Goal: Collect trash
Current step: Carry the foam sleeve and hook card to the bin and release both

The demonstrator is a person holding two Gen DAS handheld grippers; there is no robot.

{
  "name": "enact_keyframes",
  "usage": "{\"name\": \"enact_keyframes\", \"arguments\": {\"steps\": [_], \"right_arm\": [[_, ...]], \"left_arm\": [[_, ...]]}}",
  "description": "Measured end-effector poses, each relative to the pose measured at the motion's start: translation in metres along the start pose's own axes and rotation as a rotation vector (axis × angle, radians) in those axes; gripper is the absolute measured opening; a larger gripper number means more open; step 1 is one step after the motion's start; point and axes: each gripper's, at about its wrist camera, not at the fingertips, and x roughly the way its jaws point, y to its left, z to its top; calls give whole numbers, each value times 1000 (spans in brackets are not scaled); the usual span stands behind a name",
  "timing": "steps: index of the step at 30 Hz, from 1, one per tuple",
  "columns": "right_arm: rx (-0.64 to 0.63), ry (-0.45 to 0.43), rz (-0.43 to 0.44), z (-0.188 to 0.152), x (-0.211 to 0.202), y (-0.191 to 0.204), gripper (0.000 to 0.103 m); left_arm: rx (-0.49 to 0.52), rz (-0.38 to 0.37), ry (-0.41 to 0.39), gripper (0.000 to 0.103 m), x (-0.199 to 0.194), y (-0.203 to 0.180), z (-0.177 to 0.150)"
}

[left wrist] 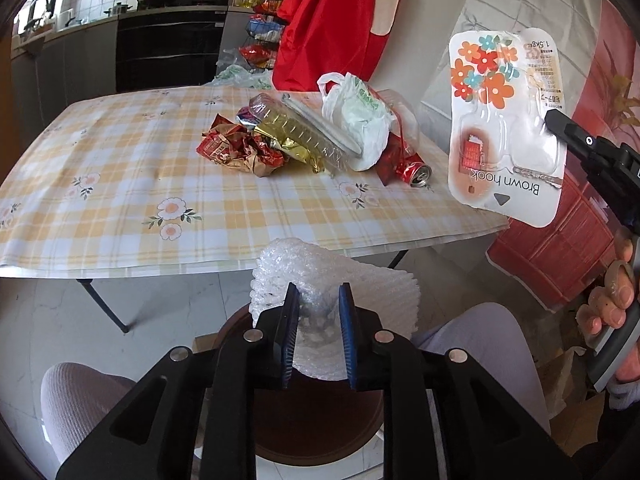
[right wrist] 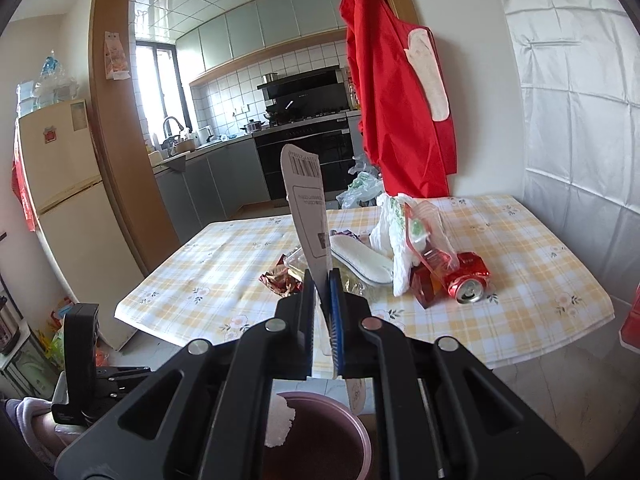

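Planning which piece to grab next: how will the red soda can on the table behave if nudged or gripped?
The red soda can lies on its side on the table, so a nudge would probably roll it. Its tab is open, so it is likely empty and light. Thin metal would probably dent under a firm squeeze. A red wrapper against one side may block rolling that way.

1. A red apron (right wrist: 396,92) hangs on the wall beyond the surface's (right wrist: 248,280) far edge.
2. A cream fridge (right wrist: 64,208) stands at left.
3. A black oven (right wrist: 308,160) sits in the kitchen behind.
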Motion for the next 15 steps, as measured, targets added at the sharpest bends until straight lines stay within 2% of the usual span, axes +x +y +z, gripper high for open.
{"name": "enact_keyframes", "arguments": {"steps": [1, 3, 7, 9, 12, 15], "right_arm": [[7, 4, 0, -1, 1, -2, 11], [18, 13, 0, -5, 6, -4, 11], [17, 39, 6, -14, 17, -4, 11], [18, 57, 13, -19, 22, -2, 11], [13, 89, 20, -27, 29, 2, 11], [3, 111, 29, -30, 33, 7, 11]], "left_arm": [[4, -3, -2, 28, 2, -1, 1], [16, -8, -10, 46, 4, -4, 0], [25, 34, -64, 58, -1, -3, 0], [9, 108, -123, 83, -9, 1, 2], [-18, 189, -205, 93, -24, 7, 7], [-31, 256, -273, 97, -38, 11, 10]]}}
